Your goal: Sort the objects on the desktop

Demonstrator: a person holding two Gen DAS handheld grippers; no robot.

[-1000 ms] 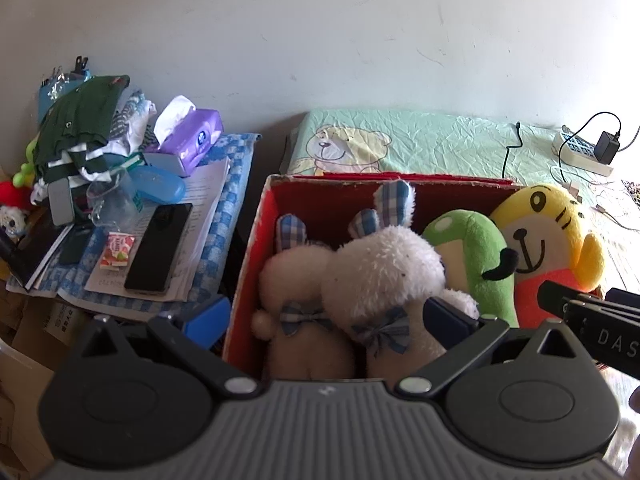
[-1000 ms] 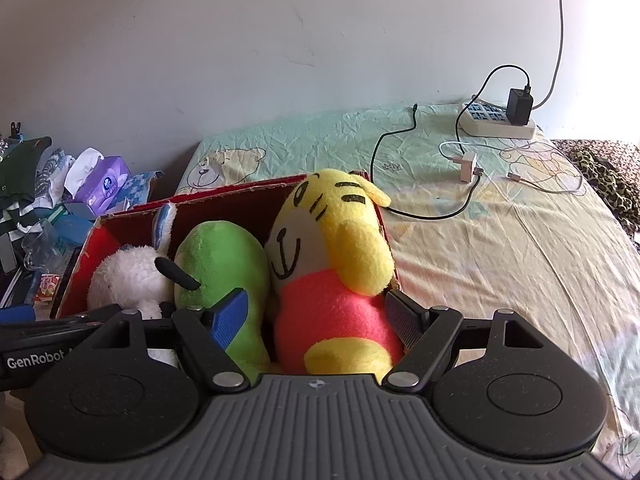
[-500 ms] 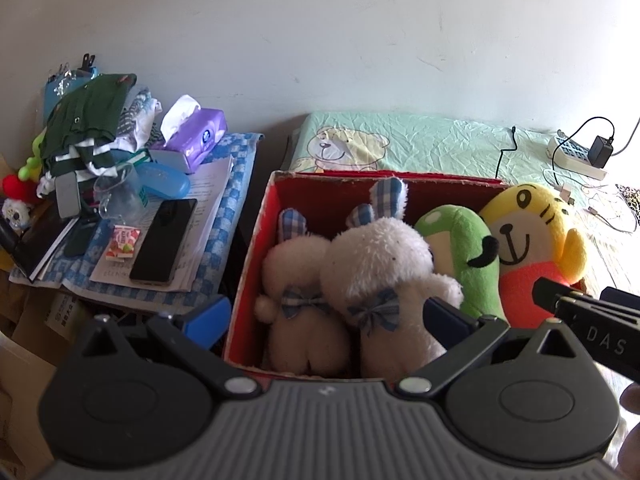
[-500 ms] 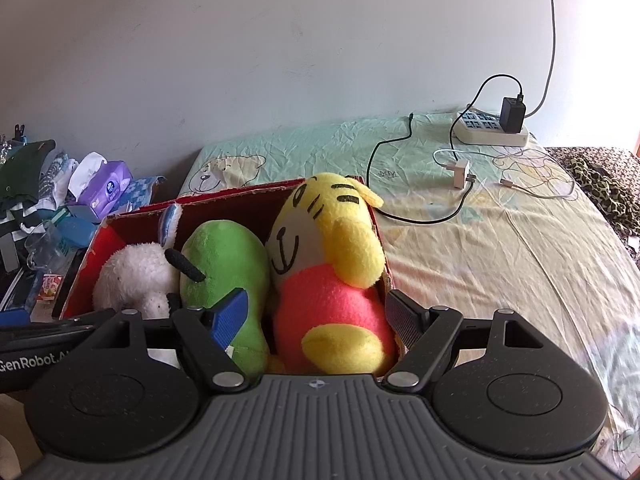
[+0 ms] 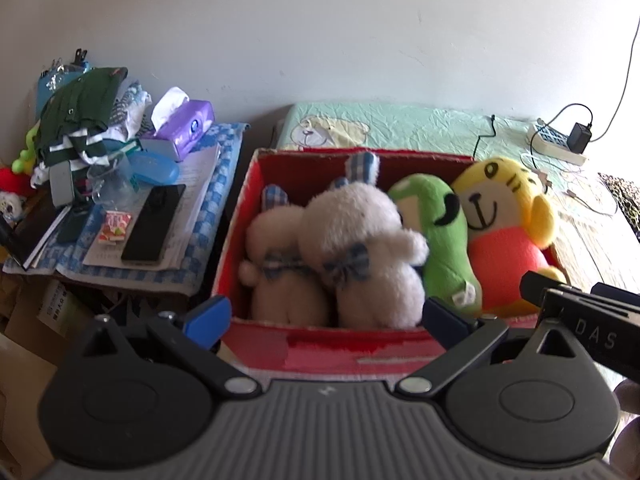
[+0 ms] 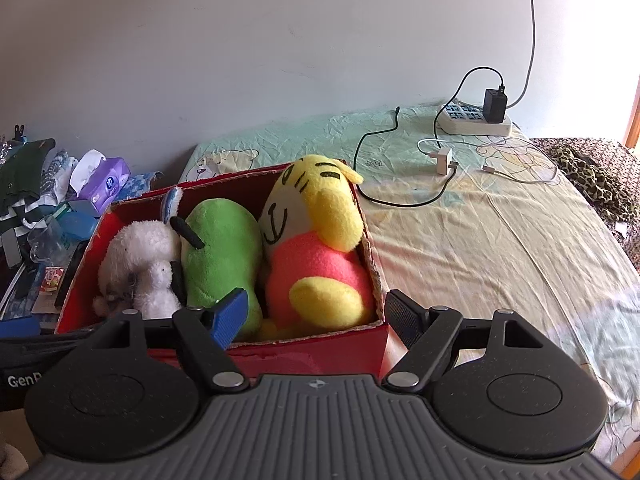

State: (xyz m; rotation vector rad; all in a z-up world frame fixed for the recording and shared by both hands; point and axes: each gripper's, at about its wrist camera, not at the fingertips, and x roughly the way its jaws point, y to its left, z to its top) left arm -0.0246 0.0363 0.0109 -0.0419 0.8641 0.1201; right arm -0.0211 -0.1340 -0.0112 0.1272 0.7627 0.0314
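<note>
A: Left wrist view first. What's in the box (image 5: 240, 224)?

B: Four soft toys, packed side by side: two white rabbits (image 5: 352, 248), a green toy (image 5: 440, 240) and a yellow toy (image 5: 504, 224) at the right end. The left gripper (image 5: 326, 314) hovers at the near wall, jaws spread wide, nothing between them.

A: And off to the left?

B: A cluttered side table: a phone (image 5: 154, 222) on papers (image 5: 188, 200), a tissue pack (image 5: 186, 126), folded clothes (image 5: 84, 108), a small snack packet (image 5: 115, 227). None of it looks sorted.

A: Right wrist view?

B: Same box (image 6: 376, 268), seen from its right corner. The yellow toy (image 6: 316, 248) leans against the right wall, the green toy (image 6: 220, 248) beside it, one rabbit (image 6: 136, 252) further left. The right gripper (image 6: 316, 316) sits low at the front edge, released and empty; its blue pad (image 6: 229, 316) overlaps the green toy in the picture, though I can't tell if it touches.

A: So how far along?

B: I'd judge the toys done: all four are boxed and nothing is gripped. If the table clutter counts as desktop objects, that part is left. The bed (image 6: 500, 240) carries only a power strip (image 6: 472, 124) and cables.
</note>
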